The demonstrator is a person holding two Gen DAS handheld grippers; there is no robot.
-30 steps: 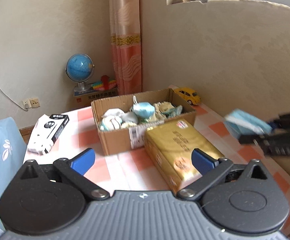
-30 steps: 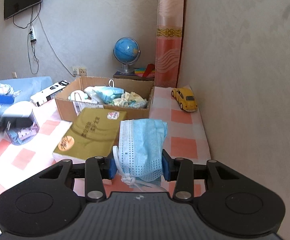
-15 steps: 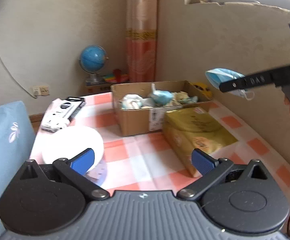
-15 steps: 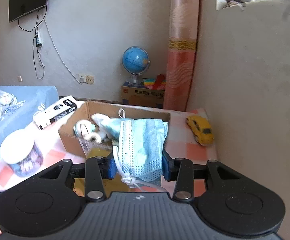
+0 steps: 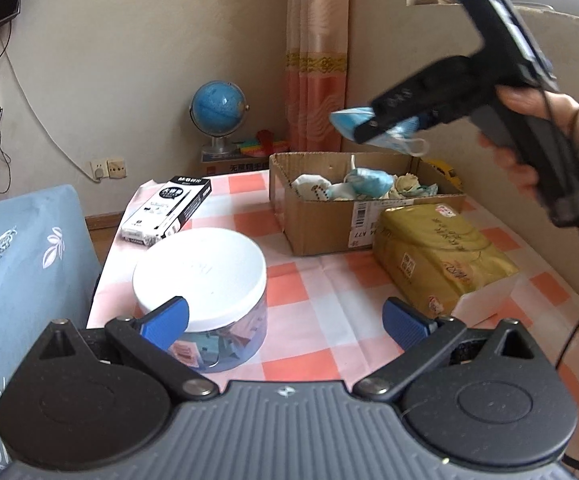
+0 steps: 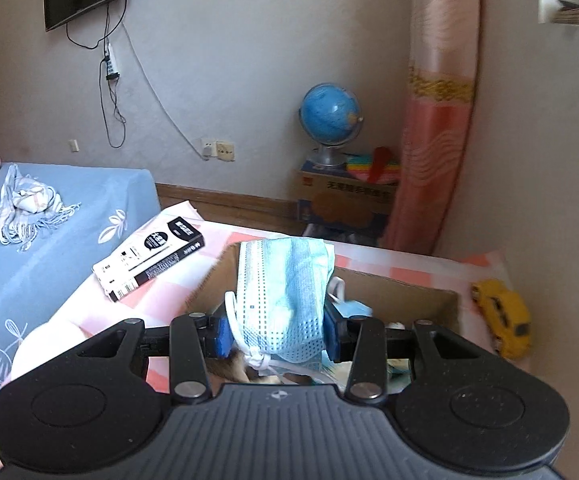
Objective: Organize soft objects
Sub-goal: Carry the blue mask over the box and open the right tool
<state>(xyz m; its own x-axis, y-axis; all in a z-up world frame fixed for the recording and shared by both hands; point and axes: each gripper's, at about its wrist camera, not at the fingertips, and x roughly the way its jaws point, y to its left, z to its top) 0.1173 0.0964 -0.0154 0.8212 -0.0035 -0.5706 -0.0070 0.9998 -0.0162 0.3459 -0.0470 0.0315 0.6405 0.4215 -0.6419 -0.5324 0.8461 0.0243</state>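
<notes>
My right gripper (image 6: 277,336) is shut on a folded light blue face mask (image 6: 285,296). In the left wrist view the right gripper (image 5: 373,126) holds the mask (image 5: 351,118) in the air above the open cardboard box (image 5: 329,224). The box (image 6: 421,292) holds several masks and socks (image 5: 365,184). My left gripper (image 5: 285,320) is open and empty, low over the checked tablecloth (image 5: 309,304), beside a white-lidded clear jar (image 5: 201,268).
A gold tissue pack (image 5: 437,256) lies right of the box. A black-and-white carton (image 5: 169,208) lies at the table's far left. A yellow toy car (image 6: 503,316) sits by the wall. A globe (image 5: 217,108) stands behind. A blue bed (image 5: 17,256) borders the left.
My right gripper has risen and moved forward with the mask, from over the gold pack to above the box. My left gripper has pulled back and left, bringing the jar into view.
</notes>
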